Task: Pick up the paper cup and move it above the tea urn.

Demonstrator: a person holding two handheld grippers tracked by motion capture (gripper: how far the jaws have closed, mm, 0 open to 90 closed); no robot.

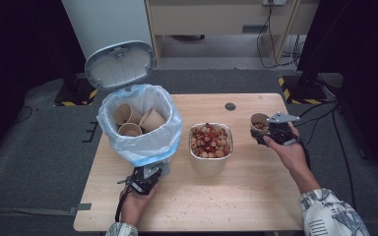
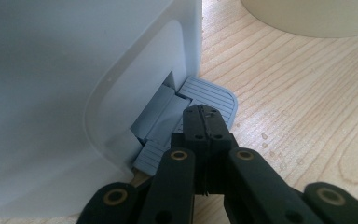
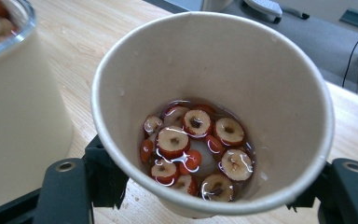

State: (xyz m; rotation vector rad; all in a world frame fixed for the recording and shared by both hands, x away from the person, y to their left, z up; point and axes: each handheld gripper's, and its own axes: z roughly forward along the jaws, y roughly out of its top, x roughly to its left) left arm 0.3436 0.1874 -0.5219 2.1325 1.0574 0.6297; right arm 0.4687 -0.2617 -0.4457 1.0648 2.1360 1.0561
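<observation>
The left tongs [image 2: 204, 122] are pressing, clenched with nothing between their jaws, on the grey pedal [image 2: 209, 95] at the foot of the white bin [image 1: 140, 123]; the bin's lid [image 1: 119, 64] is standing open behind its mouth, and three empty paper cups are lying inside the plastic liner [image 1: 170, 135]. The right tongs [image 1: 270, 132] are grasping a paper cup [image 3: 212, 112] to the right of the bin, beyond the steel bowl [image 1: 210, 158] that is sitting just beside the bin on the table [image 1: 226, 196]; the cup is standing upright in their grip, low over the table or on it, I cannot tell which, and is holding sliced red dates in a little liquid [image 3: 196, 144].

Judging from this, the step in hand is the clearing of the last cup: the bin is being held open while the cup is waiting to be emptied; the bowl is already carrying a heap of the same fruit. The next move is probably calling for the right tongs to be lifting the cup over the bowl and tipping it slowly, so that nothing is splashing onto the table; after that the cup would be travelling past the bowl to the bin, with the pedal kept down until it is dropping among the others.
</observation>
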